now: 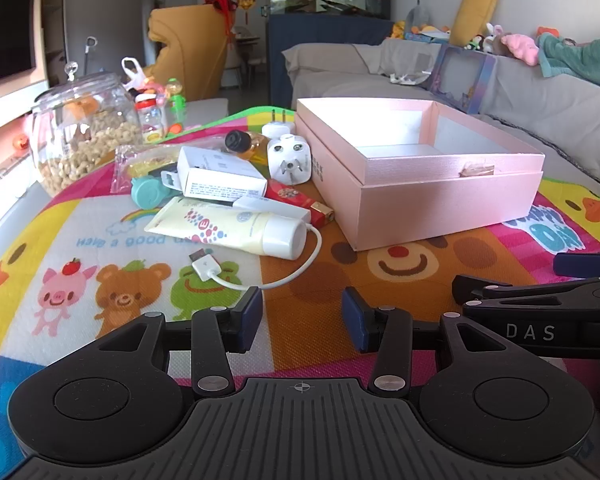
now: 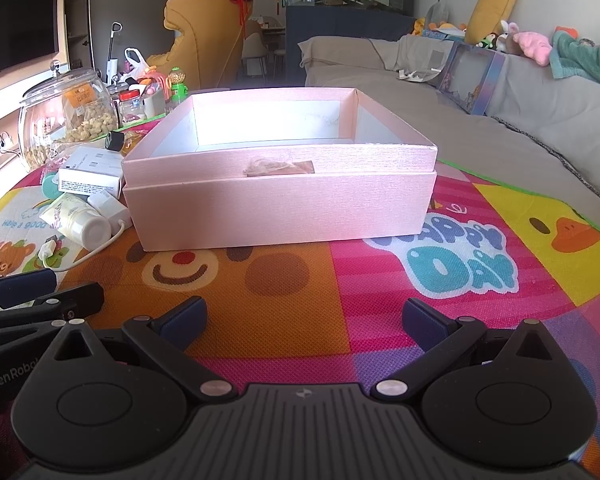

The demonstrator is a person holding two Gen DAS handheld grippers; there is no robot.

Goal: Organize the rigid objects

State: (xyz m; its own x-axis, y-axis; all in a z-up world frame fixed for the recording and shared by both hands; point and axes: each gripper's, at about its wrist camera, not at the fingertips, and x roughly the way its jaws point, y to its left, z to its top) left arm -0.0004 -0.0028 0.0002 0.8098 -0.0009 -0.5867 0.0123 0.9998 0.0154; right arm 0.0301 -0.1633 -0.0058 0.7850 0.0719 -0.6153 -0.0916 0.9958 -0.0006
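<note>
Two grippers hover low over a bright cartoon play mat (image 1: 100,240), side by side and both aimed toward an open pink box (image 2: 280,200). The left gripper (image 1: 302,316) has its blue-padded fingers apart with nothing between them, only the orange patch of mat showing in the gap. The right gripper (image 2: 304,320) stands wider still, its fingers spread and likewise empty; it faces the box's long front wall squarely. In the left view the right gripper's black frame juts in from the right edge, and in the right view the left gripper's frame shows at the left edge, so the two sit close together. The pink box rests on the mat with its tray seated in a slightly larger base, and what shows of its pale inside holds nothing. To the left of the box lies a heap of small objects: a cream tube (image 1: 228,228) with a white cap lying on its side nearest the grippers, a white USB cable (image 1: 236,272) curling in front of it, a white carton (image 1: 220,180) behind the tube, a white plug adapter (image 1: 290,158) beside the box's corner, a small bottle with a black cap (image 1: 246,144), a red and gold packet (image 1: 300,198) touching the box's side, and a teal round item (image 1: 148,192). Farther left stands a glass jar (image 1: 84,128) partly filled with nuts. A grey sofa (image 2: 520,112) runs behind the mat.
</note>
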